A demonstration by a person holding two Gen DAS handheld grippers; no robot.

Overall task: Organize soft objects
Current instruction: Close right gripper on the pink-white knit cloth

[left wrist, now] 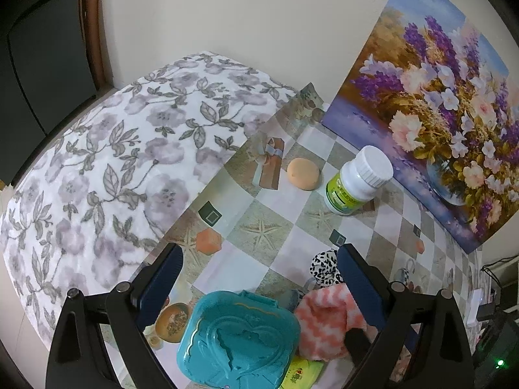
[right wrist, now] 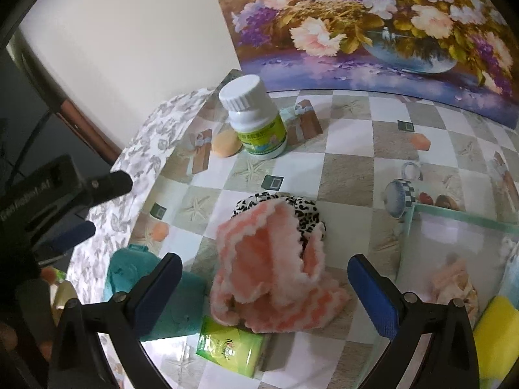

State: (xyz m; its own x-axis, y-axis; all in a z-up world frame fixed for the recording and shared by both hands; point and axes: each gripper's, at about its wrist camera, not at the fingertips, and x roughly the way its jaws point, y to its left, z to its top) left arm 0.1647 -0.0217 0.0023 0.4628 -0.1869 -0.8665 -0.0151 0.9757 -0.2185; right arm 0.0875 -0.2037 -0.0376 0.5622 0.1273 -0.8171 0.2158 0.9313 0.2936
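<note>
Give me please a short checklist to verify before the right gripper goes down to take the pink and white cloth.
1. Right gripper open wide enough: ok, jaws stand apart on both sides of the cloth.
2. Pink and white cloth lies between the fingers: ok.
3. Cloth free of other things: not ok, it lies on the leopard-print fabric and touches the green packet.
4. Left gripper out of the way: ok, open, over the teal box.
5. White bottle clear of the path: ok, upright, farther back.
6. Where the cloth must go: cannot tell.
</note>
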